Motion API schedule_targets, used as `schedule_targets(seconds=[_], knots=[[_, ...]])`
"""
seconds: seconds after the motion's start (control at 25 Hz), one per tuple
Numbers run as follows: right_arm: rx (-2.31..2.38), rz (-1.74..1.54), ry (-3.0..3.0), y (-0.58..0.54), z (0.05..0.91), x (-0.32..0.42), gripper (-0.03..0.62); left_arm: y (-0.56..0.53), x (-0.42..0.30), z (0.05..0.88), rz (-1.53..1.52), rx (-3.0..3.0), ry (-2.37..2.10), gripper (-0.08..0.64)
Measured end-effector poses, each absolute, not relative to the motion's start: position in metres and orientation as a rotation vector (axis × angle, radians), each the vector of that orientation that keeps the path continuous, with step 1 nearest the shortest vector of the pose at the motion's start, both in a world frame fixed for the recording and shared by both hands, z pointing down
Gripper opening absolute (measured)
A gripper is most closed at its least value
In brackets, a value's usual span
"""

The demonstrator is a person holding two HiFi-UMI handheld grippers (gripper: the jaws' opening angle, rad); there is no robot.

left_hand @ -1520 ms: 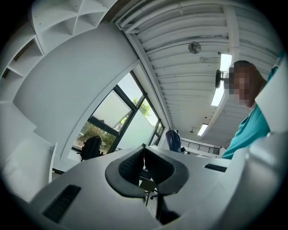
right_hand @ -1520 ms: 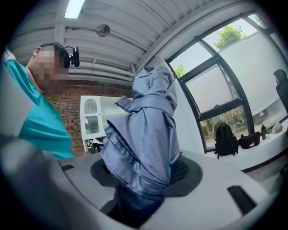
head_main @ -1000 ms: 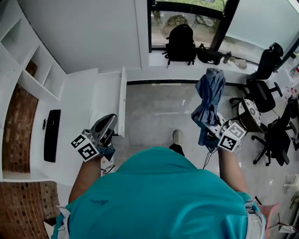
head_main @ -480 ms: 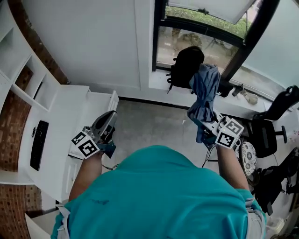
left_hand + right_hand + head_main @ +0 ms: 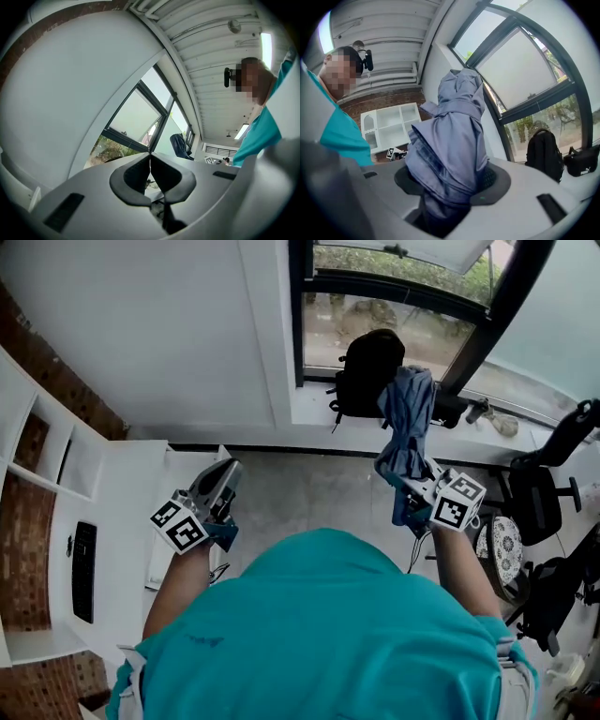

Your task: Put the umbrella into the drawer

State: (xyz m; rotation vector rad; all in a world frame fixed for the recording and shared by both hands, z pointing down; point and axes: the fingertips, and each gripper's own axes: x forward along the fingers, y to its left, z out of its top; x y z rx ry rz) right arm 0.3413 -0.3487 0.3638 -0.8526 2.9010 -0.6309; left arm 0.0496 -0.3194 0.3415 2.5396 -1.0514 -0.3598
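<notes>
**Loose umbrella, drawer on the far side**

The main risk is the folded blue-grey fabric umbrella (image 5: 408, 418) shifting in the grip. It stands upright out of the right gripper (image 5: 405, 479), clamped low down, with most of its slack cloth bunched above the jaws. A quick swing could make it tip or slide. The loose folds could also catch on an edge when it goes in.

The white drawer (image 5: 180, 479) appears to be the open tray of the white desk (image 5: 122, 521) at the left. The left gripper (image 5: 225, 472) covers much of it, so that reading is unsure. The umbrella is well apart from it, on the person's right, in front of the black backpack (image 5: 368, 371) on the window sill. It has to cross over, and a wide arc could knock that sill.

The right gripper's jaws stand wide yet press on the thick bundle from both sides. The left gripper's jaws meet tip to tip, with nothing between them.
</notes>
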Motion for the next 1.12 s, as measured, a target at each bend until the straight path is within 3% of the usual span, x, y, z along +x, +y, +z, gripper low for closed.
schedule_targets(seconds=[0.36, 0.56, 0.84, 1.12], knots=[[-1.039, -0.597, 2.917, -0.368, 0.366, 0.372, 0.233, -0.359, 0.05, 0.337, -0.35, 2.573, -1.009, 0.018], [-0.968, -0.467, 3.096, -0.402, 0.362, 0.352, 0.233, -0.352, 0.016, 0.345, -0.362, 2.523, -1.15, 0.018], [-0.618, -0.198, 3.396, -0.463, 0.355, 0.255, 0.232, -0.305, -0.06, 0.365, -0.427, 2.316, -1.489, 0.018], [-0.12, 0.106, 3.607, -0.483, 0.372, 0.101, 0.232, -0.233, -0.142, 0.401, -0.5, 2.056, -1.758, 0.018]])
